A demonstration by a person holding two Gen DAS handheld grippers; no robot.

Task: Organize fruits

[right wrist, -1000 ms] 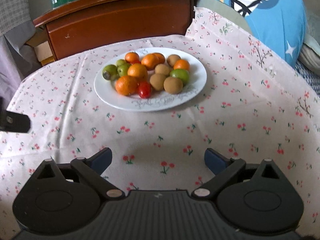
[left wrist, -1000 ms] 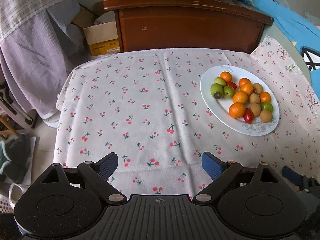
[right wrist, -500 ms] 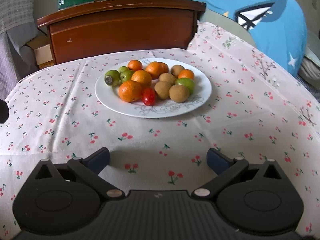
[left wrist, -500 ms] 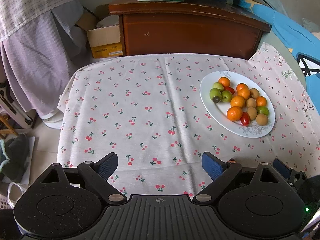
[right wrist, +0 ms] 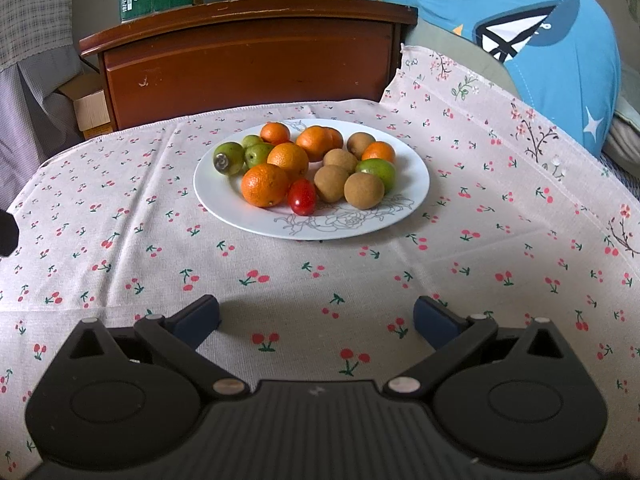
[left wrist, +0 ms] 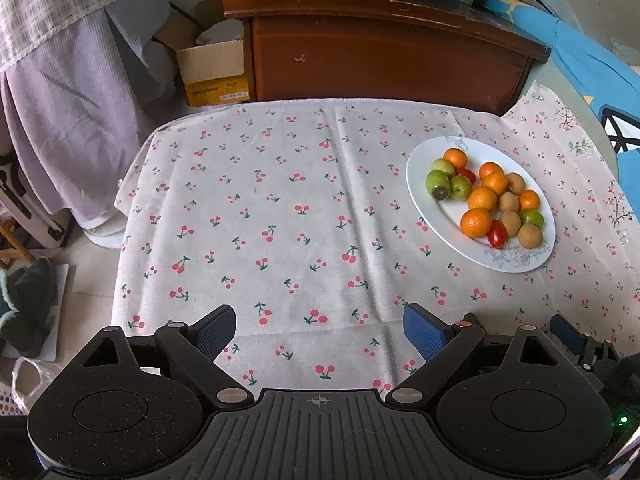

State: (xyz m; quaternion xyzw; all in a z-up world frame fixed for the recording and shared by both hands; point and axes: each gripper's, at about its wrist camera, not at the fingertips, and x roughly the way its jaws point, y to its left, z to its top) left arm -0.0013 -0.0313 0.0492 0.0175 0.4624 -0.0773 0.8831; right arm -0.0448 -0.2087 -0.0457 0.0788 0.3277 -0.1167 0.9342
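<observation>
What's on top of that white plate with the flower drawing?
The white plate holds orange citrus fruits, green fruits, brown round fruits and a red cherry tomato, heaped touching. A second tomato shows from the left view; anything beneath the heap is hidden.

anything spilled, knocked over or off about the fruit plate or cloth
Nothing stands out. All the fruit sits on the white plate, none on the cherry-print tablecloth. The cloth shows only fold creases. Both the left gripper and right gripper are open and empty.
</observation>
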